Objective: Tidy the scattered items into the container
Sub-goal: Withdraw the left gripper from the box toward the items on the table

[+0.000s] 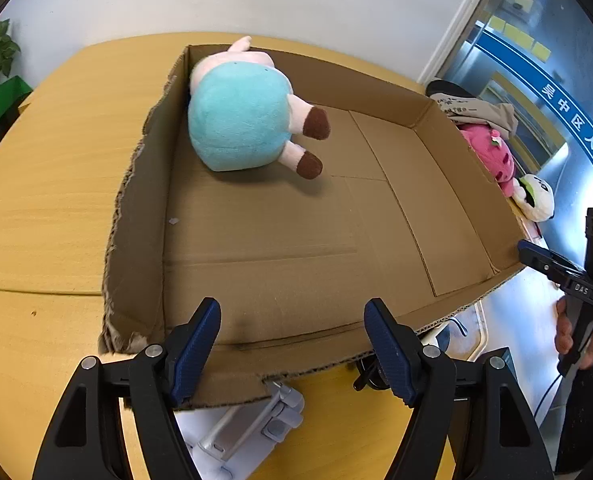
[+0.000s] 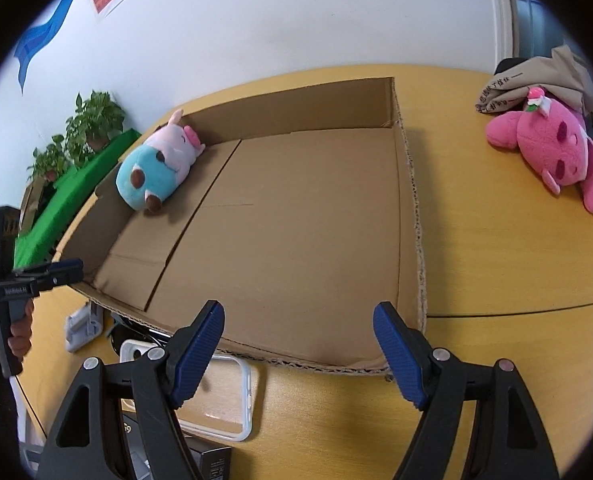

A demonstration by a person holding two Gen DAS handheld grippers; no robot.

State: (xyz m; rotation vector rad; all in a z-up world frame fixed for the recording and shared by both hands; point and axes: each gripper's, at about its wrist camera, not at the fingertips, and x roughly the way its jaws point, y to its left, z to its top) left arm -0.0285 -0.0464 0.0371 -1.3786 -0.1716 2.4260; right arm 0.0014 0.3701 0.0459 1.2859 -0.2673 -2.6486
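1. Presently a shallow cardboard box (image 1: 296,240) lies open on the yellow wooden table (image 1: 56,200), and most of its floor is bare.
2. Inside it, a plush pig in a light blue dress (image 1: 236,120) lies on its side in the far left corner, touching the left wall.
3. Outside the box, on the table to its right, a pink plush toy (image 2: 552,152) lies well apart from the box wall, with a beige cloth with writing (image 2: 536,84) touching it on the far side.
4. Just beside the pink toy, seen from the left wrist, sits a small white plush with green markings (image 1: 536,198).
5. At the near edge of the box, the left gripper (image 1: 292,352) hangs with its blue pads wide apart and nothing between them.
6. Likewise the right gripper (image 2: 298,354) has its pads spread, empty, over the near right part of the box.
7. Near the box's front edge lie a clear phone case (image 2: 220,396) and a white folding stand (image 1: 252,428).
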